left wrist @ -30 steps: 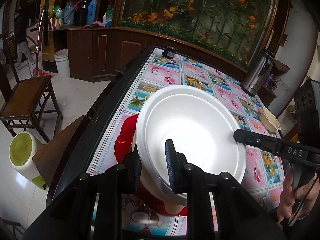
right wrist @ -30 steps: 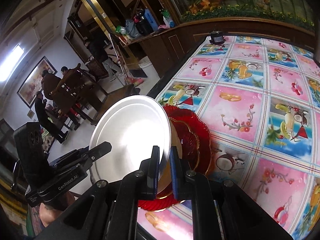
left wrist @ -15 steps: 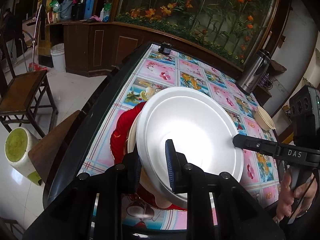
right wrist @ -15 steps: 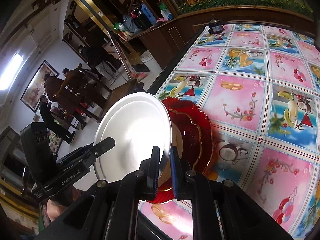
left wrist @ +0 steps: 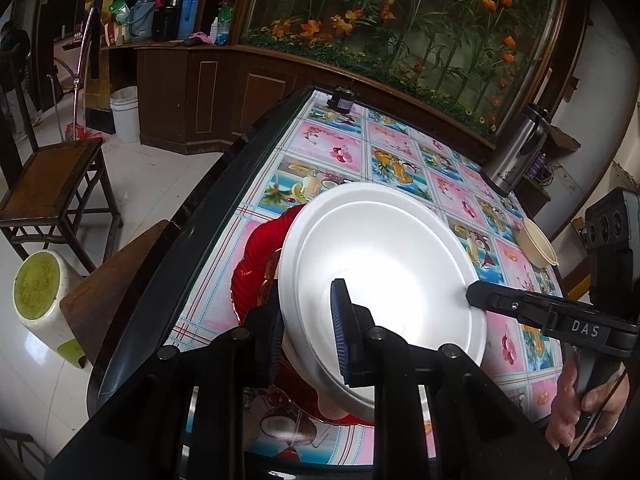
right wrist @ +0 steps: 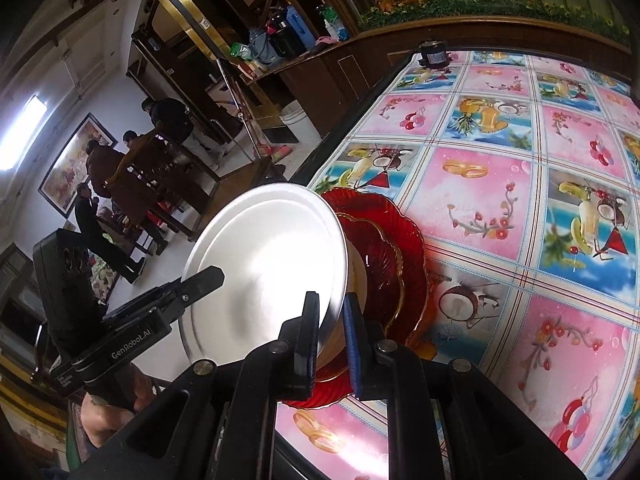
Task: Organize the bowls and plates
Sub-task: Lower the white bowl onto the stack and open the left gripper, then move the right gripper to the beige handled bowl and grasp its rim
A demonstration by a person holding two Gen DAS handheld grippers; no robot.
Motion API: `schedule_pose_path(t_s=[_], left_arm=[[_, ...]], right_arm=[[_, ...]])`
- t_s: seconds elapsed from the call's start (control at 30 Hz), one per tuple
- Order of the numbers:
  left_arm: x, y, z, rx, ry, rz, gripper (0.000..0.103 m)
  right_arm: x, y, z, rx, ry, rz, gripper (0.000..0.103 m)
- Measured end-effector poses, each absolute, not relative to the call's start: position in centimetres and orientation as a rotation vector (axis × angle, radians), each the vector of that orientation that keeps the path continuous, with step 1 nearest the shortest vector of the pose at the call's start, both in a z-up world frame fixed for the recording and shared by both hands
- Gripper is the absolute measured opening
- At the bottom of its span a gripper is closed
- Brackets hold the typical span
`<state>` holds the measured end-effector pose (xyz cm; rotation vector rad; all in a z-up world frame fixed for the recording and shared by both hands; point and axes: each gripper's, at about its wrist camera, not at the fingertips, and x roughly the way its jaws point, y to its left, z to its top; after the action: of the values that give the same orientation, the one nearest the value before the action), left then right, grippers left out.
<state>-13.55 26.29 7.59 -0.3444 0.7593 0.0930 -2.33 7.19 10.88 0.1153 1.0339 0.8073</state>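
A white plate point(left wrist: 380, 260) hangs tilted over a stack of red scalloped plates point(left wrist: 256, 264) near the table's left edge. My left gripper point(left wrist: 307, 296) is shut on its near rim. In the right wrist view the same white plate point(right wrist: 264, 264) leans above the red plates point(right wrist: 392, 248) and a cream plate point(right wrist: 358, 280). My right gripper point(right wrist: 331, 300) has the opposite rim between its jaws, which are opening. A sliver shows between the rim and the blue pad. Each gripper appears in the other's view, the right gripper point(left wrist: 476, 294) and the left gripper point(right wrist: 212, 276).
A cream bowl point(left wrist: 538, 246) and a steel thermos point(left wrist: 516, 152) stand at the table's far right. A small black device point(left wrist: 340, 100) sits at the far edge. A wooden chair point(left wrist: 52, 168) and a green-topped stool point(left wrist: 40, 292) stand on the floor left. People point(right wrist: 104, 168) stand beyond.
The right gripper's jaws stand slightly wider around the plate's rim than before. The white plate stays tilted over the red stack, and the left grip is unchanged.
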Motion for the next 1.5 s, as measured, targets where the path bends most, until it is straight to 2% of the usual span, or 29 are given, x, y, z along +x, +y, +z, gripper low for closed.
schedule_pose_path(t_s=[0.9, 1.07, 1.33, 1.5], left_arm=[[-14.9, 25.6, 10.2, -0.32, 0.707, 0.129, 0.02], [-15.0, 24.6, 11.2, -0.3, 0.694, 0.122, 0.031], [-13.7, 20.5, 13.0, -0.232, 0.692, 0.049, 0.031], [-11.5, 15.0, 13.1, -0.167, 0.726, -0.058, 0.031]], right_arm=[[-1.8, 1.4, 12.7, 0.269, 0.976, 0.799, 0.021], [-1.6, -1.5, 13.0, 0.327, 0.952, 0.772, 0.021], [-0.9, -8.2, 12.7, 0.435, 0.903, 0.689, 0.025], [0.1, -14.0, 12.2, 0.518, 0.867, 0.596, 0.025]])
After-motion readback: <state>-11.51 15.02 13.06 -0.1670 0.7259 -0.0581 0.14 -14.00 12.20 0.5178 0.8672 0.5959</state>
